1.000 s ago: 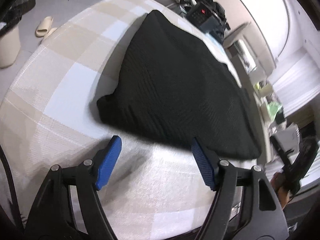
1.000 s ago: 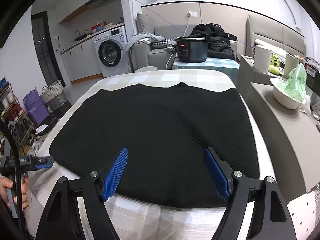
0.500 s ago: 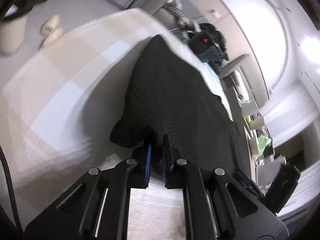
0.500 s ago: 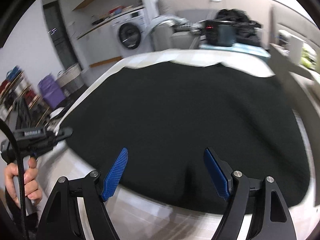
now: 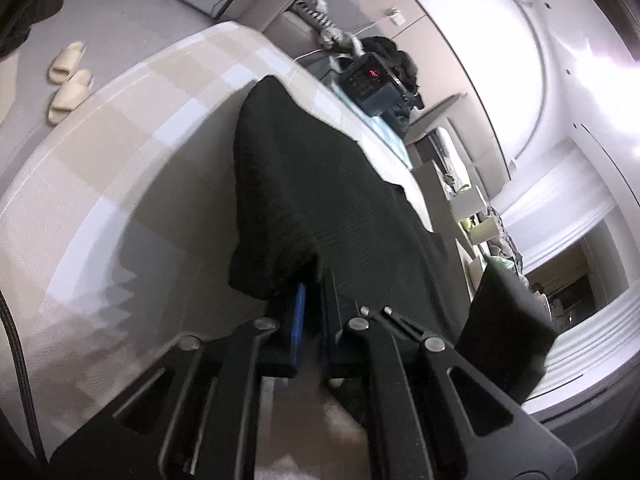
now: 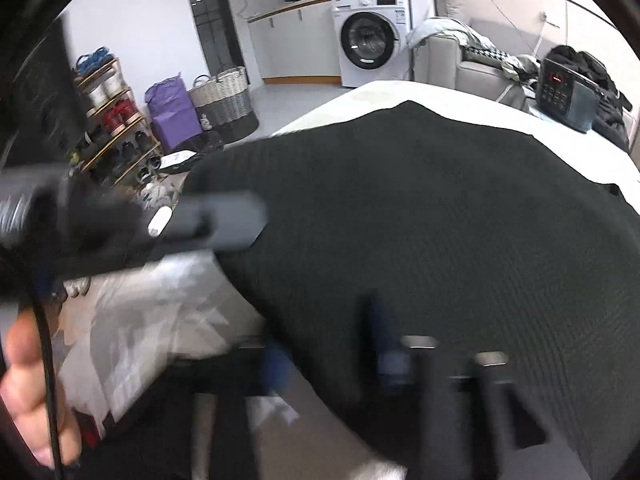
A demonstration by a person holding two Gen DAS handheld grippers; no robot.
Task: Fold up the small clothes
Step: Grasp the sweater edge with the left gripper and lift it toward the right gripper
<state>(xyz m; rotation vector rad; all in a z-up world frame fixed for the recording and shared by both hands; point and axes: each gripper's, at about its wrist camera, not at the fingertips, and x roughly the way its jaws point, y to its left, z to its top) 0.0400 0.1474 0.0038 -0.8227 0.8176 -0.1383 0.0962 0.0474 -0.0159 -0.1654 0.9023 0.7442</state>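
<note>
The left tool (image 5: 312, 312) is pinched tight on the near corner of the black garment (image 5: 320, 200), its blue pads (image 5: 298, 320) nearly meeting with a fold of knit bunched between and just ahead of them. That tool is rolled so the desk (image 5: 100, 184), with its checked cloth, runs slantwise across its view, and the gripped corner stands lifted off the cloth while the rest of the garment stretches away ahead and to the right. The right tool (image 6: 332, 344) is motion-blurred; its blue pads (image 6: 384, 344) stand apart at the garment's (image 6: 420, 220) near hem, one at the hem and one on the fabric, but whether they hold any fabric cannot be told. The garment spreads out ahead of it over most of the desk (image 6: 360, 100). In the right view the left tool (image 6: 224, 216) shows as a blurred grey bar at the garment's left edge, and a hand (image 6: 28, 380) shows at the lower left with a black cable (image 6: 46, 344) across it. Slippers (image 5: 68, 80) lie on the floor left of the desk, and a washer (image 6: 372, 36) stands far ahead.
</note>
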